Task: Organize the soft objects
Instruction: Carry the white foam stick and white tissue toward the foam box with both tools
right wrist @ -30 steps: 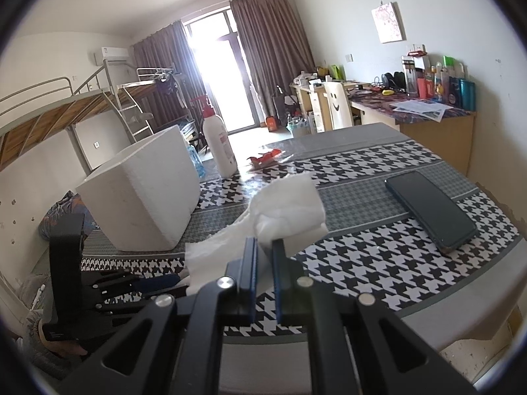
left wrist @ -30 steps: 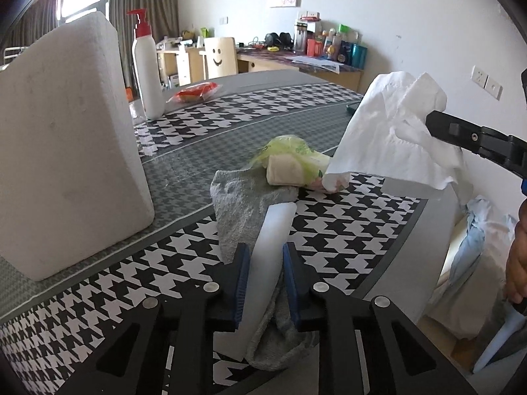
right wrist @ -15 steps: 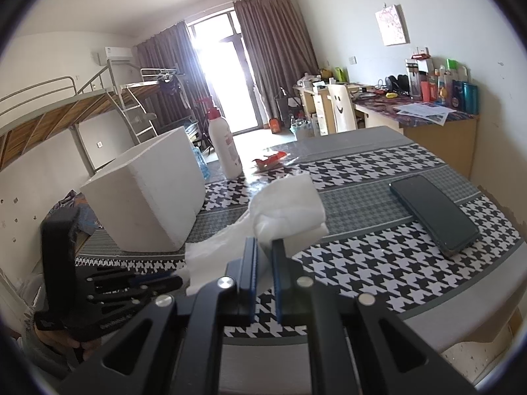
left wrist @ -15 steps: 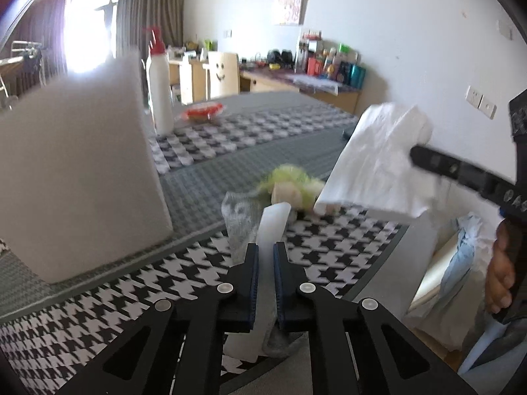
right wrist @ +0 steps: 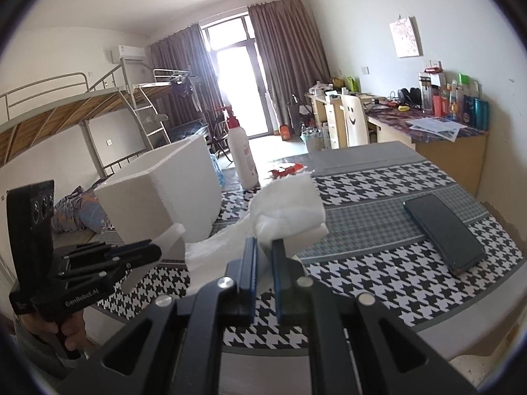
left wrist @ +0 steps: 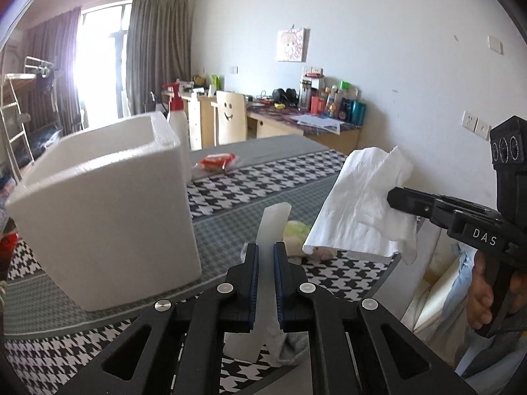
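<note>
Soft objects are held in both claws above the counter (left wrist: 230,197), which is covered by a black-and-white houndstooth cloth with grey checked bands. A white foam strip (left wrist: 270,230) is pinched between the blue pads of the left claw (left wrist: 265,283), whose jaws are closed on it. The strip is long and narrow, with its long axis running along the fingers; its far end points up and away toward the far wall, and its near end hangs below the jaws. It looks smooth and slightly translucent. A bit of grey knitted fabric (left wrist: 296,342) is seen just under the left claw, at the counter's near edge.

A white tissue (right wrist: 286,210) is gripped by the right claw (right wrist: 263,273), the jaws closed on a crumpled corner. The sheet is thin, creased and limp; in the left wrist view it (left wrist: 362,204) hangs as a broad flap from the claw tip, sloping down to the left. A yellow-green soft bundle (left wrist: 296,232) lies on the counter behind the strip, partly hidden.

A white foam box (left wrist: 105,210), thick-walled and open-topped, stands on the counter to the left. A white pump bottle (right wrist: 242,158) with a red top stands behind it, and a dark phone (right wrist: 444,230) lies flat at the right.
</note>
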A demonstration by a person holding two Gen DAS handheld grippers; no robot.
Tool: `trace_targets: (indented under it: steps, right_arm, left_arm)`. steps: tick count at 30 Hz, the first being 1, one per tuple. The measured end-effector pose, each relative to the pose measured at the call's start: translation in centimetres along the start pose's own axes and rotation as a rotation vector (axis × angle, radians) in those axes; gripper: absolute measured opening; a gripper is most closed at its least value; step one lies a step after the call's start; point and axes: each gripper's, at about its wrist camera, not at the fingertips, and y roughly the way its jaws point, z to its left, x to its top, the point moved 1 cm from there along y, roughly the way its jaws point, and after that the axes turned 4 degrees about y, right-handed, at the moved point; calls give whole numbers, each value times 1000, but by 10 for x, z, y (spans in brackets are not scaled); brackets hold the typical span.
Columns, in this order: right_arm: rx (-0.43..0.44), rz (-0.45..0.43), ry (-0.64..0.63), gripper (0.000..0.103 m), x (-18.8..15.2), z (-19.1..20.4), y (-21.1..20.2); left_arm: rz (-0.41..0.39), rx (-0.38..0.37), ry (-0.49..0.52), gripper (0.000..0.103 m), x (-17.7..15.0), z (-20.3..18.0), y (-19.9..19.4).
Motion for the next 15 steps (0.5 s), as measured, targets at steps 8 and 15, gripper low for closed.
trace_targets:
  steps: [8,15]
  right_arm:
    - [3,-17,-17,11,10,7,-1]
    - [14,-36,-40,11,20,13,-2]
  left_arm:
    - [-40,24,10,10,11,2,-7]
    - [-70,37,21,10,22,2,-12]
